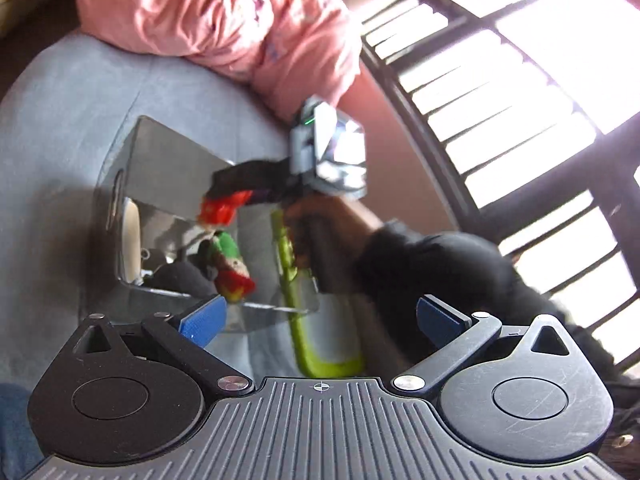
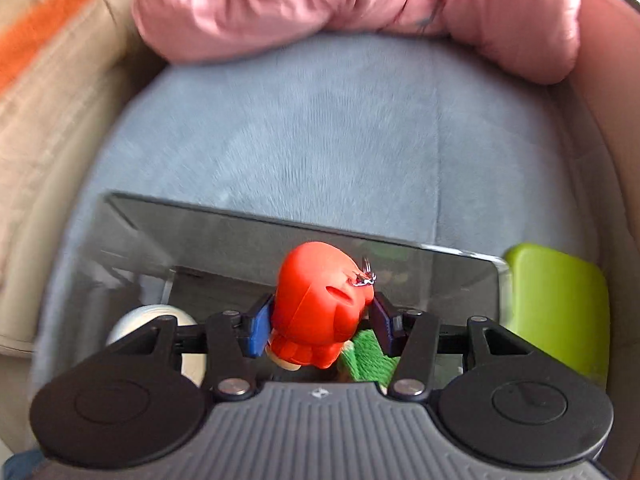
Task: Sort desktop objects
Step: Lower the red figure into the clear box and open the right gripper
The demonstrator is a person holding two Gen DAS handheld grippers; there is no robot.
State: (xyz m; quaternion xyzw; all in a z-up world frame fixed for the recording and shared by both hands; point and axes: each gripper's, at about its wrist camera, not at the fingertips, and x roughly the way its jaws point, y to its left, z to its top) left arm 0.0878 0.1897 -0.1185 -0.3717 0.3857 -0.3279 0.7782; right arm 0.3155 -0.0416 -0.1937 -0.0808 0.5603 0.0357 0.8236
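This is a home, a lived-in sitting or bedroom corner rather than any workplace. The main landmark is a soft, pale blue plush surface [image 2: 340, 128], piled like a blanket or cushioned seat. Along its far edge lies a crumpled pink fabric bundle [image 2: 360, 4], like bedding or clothing. To the left of the blue plush sits a beige cushion with an orange stripe [image 2: 44, 64]. To its right, in the left wrist view, a window with dark horizontal bars [image 1: 512, 92] lets in strong daylight. A clear plastic storage box [image 2: 248, 236] holding small toys rests on the plush.
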